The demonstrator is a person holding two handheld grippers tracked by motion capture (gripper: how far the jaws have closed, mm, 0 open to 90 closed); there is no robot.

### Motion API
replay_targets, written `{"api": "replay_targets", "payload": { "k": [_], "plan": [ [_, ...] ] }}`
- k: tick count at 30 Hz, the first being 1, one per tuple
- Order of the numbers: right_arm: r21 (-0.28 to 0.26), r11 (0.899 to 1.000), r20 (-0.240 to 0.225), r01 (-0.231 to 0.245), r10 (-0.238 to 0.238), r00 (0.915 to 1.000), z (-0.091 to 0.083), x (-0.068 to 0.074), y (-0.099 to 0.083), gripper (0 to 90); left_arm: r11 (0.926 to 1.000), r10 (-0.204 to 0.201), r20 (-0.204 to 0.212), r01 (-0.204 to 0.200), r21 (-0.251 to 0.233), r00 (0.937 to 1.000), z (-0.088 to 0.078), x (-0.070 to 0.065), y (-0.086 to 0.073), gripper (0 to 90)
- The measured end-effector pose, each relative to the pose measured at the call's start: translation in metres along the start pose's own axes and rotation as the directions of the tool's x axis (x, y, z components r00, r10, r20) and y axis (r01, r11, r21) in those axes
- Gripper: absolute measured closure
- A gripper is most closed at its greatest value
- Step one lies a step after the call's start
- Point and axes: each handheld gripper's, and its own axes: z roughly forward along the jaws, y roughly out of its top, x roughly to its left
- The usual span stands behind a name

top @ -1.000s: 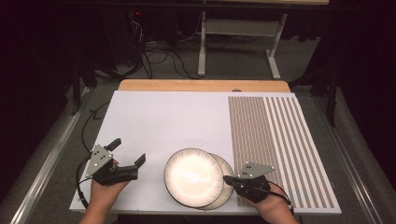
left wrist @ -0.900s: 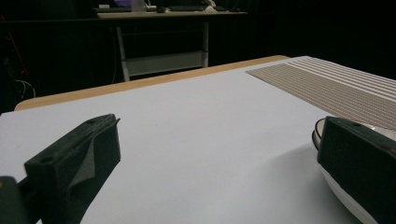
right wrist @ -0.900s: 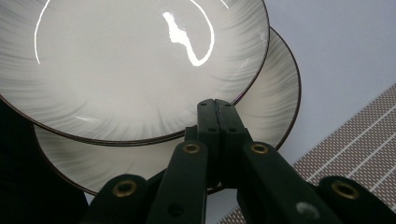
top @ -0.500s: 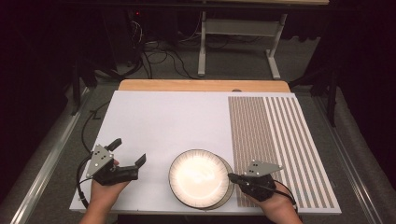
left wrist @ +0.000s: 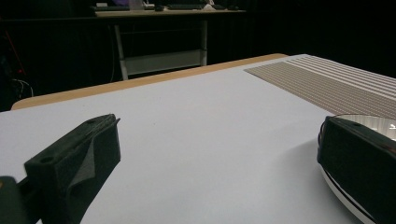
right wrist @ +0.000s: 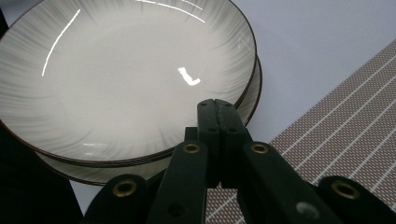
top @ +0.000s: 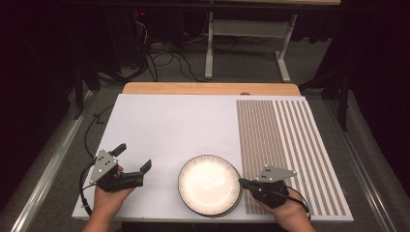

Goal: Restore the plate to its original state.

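**Closed jaws at the rim of stacked plates**

The right gripper (right wrist: 218, 105) has its jaws pressed together, nothing between them — their tips sit at the edge of the top plate (right wrist: 121, 79), at the frame's lower centre. That plate lies empty on a second plate (right wrist: 250, 100), slightly offset. In the high view the stack rests low and centre on the white desk (top: 174, 125). The left gripper (top: 133, 162), lower left, holds its jaws spread wide — empty.
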Motion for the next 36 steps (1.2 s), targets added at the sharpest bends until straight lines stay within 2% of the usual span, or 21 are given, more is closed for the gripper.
{"api": "replay_targets", "payload": {
  "k": [6, 15, 18, 27, 31, 36],
  "plan": [
    [-0.013, 1.0, 0.006, -0.028, 0.028, 0.9996, -0.007, -0.006, -0.001, 90.0, 1.0, -0.004, 0.001, 0.004, 0.0, 1.0, 0.001, 0.0, 0.0, 0.2],
    [-0.011, 1.0, 0.008, -0.029, 0.029, 0.9995, -0.007, -0.005, -0.002, 90.0, 1.0, -0.005, 0.003, 0.005, 0.003, 1.0, 0.0, 0.0, -0.001, 0.2],
    [-0.025, 0.999, 0.016, -0.029, 0.03, 0.9994, -0.009, -0.007, -0.001, 90.0, 1.0, -0.007, 0.004, 0.007, 0.0, 1.0, 0.0, 0.0, 0.0, 0.2],
    [-0.084, 0.994, 0.065, -0.067, 0.073, 0.9952, -0.024, -0.02, -0.002, 88.9, 1.0, -0.005, 0.004, 0.005, 0.002, 1.0, 0.0, 0.001, 0.0, 0.2],
    [-0.129, 0.988, 0.108, -0.084, 0.098, 0.9893, -0.037, -0.029, -0.004, 80.0, 1.0, -0.006, 0.009, 0.006, 0.005, 0.9999, 0.001, 0.0, 0.0, 0.2],
    [-0.198, 0.974, 0.158, -0.115, 0.147, 0.9765, -0.052, -0.041, -0.008, 63.2, 1.0, -0.007, 0.018, 0.006, 0.006, 0.9998, 0.001, -0.001, 0.0, 0.2]
  ]
}}
